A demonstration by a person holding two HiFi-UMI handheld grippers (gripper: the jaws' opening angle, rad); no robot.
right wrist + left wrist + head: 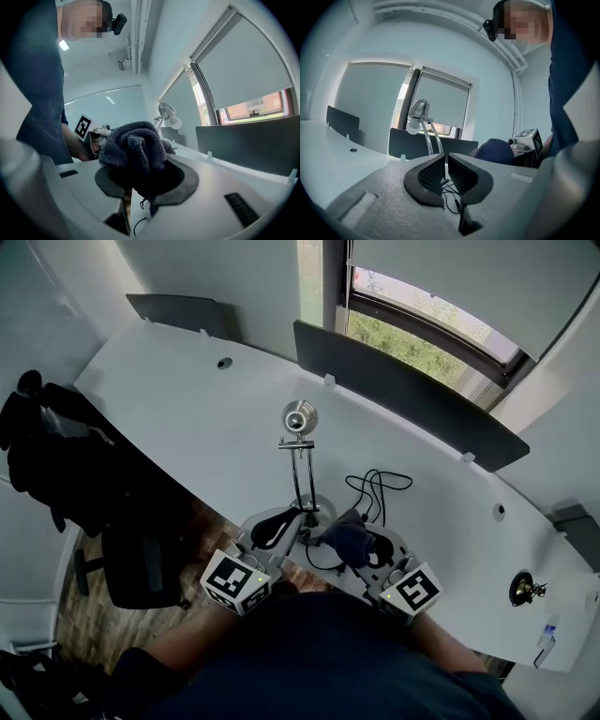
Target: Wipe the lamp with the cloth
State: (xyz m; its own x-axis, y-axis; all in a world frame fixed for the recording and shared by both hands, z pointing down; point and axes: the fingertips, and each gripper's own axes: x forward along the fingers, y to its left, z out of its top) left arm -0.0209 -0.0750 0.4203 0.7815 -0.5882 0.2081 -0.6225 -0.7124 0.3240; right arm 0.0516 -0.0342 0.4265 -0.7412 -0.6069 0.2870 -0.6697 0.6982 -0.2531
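Right gripper [140, 174] clamps cloth [135, 144]; left gripper [446, 171] closed; lamp [300, 420] near desk [187, 423] edge.

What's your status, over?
Right tongs shut on cloth. Left tongs shut, empty. Lamp upright, just ahead. Loose cable beside its base.

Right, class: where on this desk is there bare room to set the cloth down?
Bare: the white curved desk left of the chrome desk lamp, out to the round cable hole; also right of the black looped cable, below the dark rear panel. Crowded: at the lamp's base, where the cable and dark blue cloth sit.
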